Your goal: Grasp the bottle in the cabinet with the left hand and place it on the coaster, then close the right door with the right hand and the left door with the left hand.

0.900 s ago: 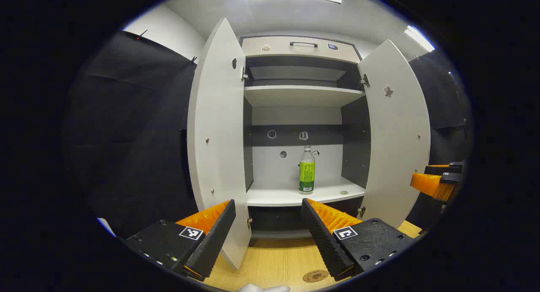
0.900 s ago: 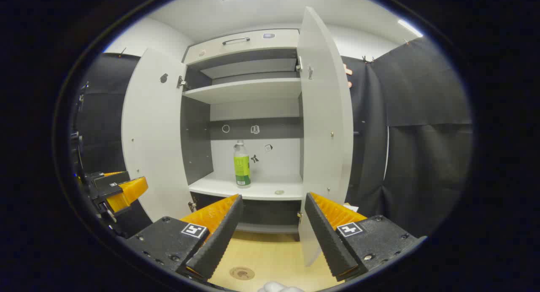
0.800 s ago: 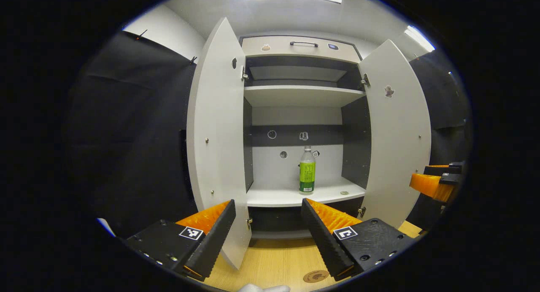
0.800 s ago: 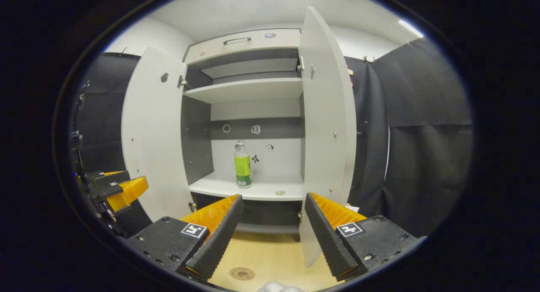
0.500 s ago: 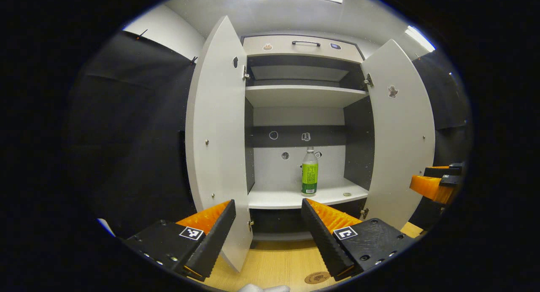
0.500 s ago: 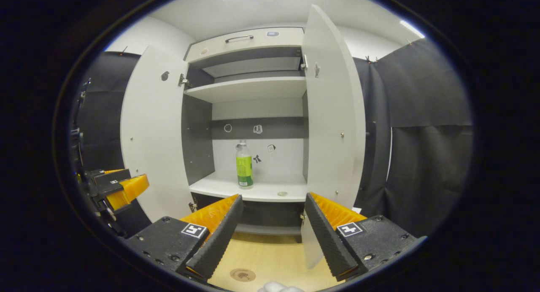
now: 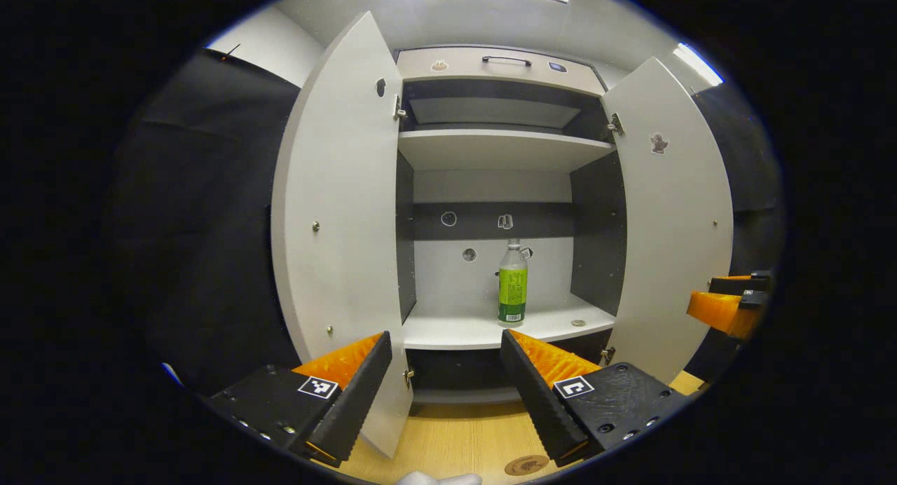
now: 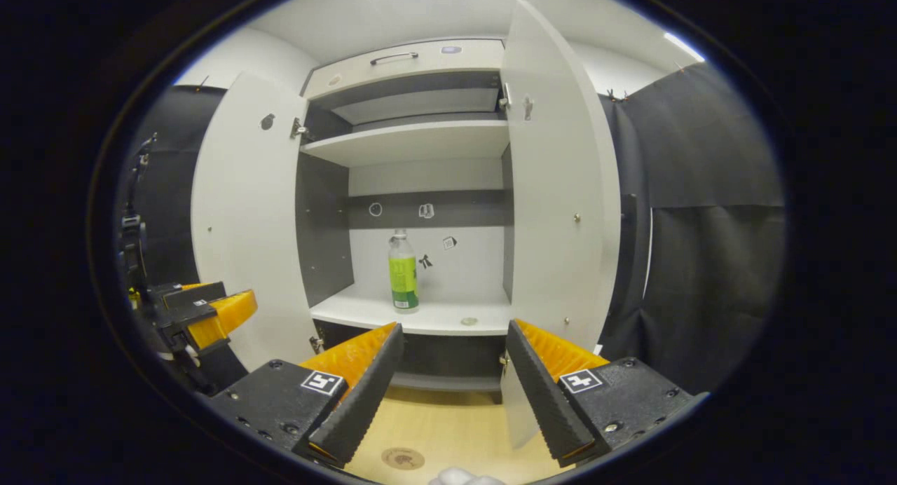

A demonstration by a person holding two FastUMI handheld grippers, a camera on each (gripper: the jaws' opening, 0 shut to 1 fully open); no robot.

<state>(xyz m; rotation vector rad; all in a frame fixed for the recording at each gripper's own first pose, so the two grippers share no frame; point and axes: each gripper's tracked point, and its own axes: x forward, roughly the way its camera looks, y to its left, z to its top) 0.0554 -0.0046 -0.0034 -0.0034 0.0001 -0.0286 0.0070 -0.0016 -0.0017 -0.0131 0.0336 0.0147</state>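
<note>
A clear bottle with a green label (image 7: 512, 285) (image 8: 403, 273) stands upright on the lower shelf (image 7: 483, 329) of a white cabinet whose two doors hang open. The left door (image 7: 336, 226) and the right door (image 7: 669, 219) flank it. A round brown coaster (image 7: 526, 465) (image 8: 402, 458) lies on the wooden table in front. My left gripper (image 7: 445, 390) is open and empty, well short of the shelf. My right gripper (image 8: 452, 394) is open and empty too, by the right door's (image 8: 553, 190) lower edge. Each gripper shows at the edge of the other's view.
An upper shelf (image 7: 501, 148) is bare, and a drawer with a dark handle (image 7: 504, 60) sits on top. A small round thing (image 7: 577, 323) lies on the lower shelf, right of the bottle. Black cloth hangs on both sides. A white glove tip (image 7: 438, 479) shows at the bottom.
Both grippers have moved closer to the cabinet, so doors and shelves look larger. The bottle has not moved. Both grippers stay open.
</note>
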